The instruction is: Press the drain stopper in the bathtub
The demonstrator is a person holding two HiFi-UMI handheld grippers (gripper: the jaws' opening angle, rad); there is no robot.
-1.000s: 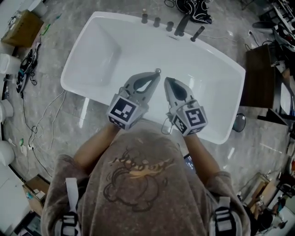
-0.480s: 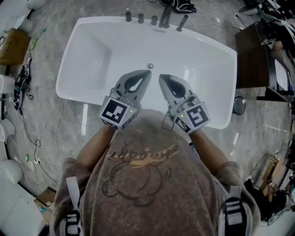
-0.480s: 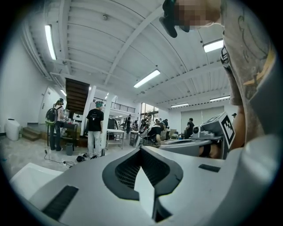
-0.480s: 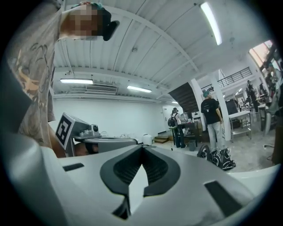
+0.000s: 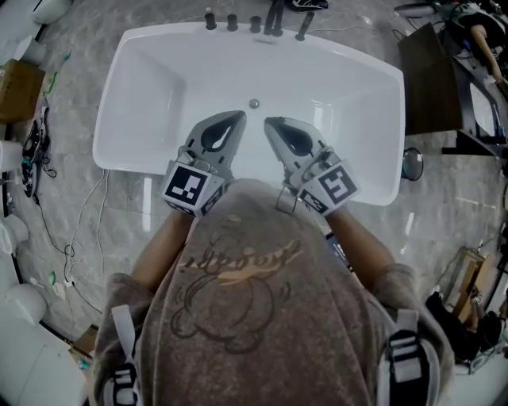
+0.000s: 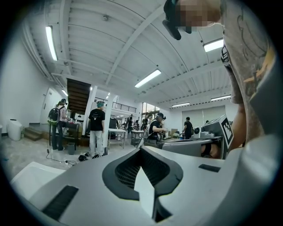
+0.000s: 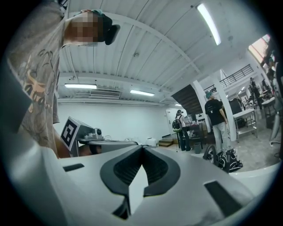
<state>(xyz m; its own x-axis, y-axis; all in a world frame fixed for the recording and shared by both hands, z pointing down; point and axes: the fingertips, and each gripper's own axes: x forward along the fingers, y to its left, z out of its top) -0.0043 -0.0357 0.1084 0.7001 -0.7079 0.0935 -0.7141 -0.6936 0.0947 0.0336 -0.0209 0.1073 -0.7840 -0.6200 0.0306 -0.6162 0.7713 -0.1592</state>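
The white bathtub (image 5: 127,151) lies below me in the head view. Its small round metal drain stopper (image 5: 254,103) sits on the tub floor near the far wall. Both grippers hang over the near half of the tub, tips pointing at the stopper. My left gripper (image 5: 238,117) is shut with nothing in it, just short and left of the stopper. The right gripper (image 5: 270,123) is shut and empty too, just short and right of it. Both gripper views face up into the hall, showing the left gripper (image 6: 140,149) and right gripper (image 7: 142,147) with tips together; neither shows the tub.
Dark taps and a spout (image 5: 270,24) line the tub's far rim. A cardboard box (image 5: 16,87) and cables (image 5: 36,143) lie on the floor at left. Dark furniture (image 5: 432,87) stands at right. People (image 6: 95,128) stand in the hall behind.
The left gripper's tip was beside the stopper a second ago; both grippers now sit a little back from it. The tub has slid up in the head view.
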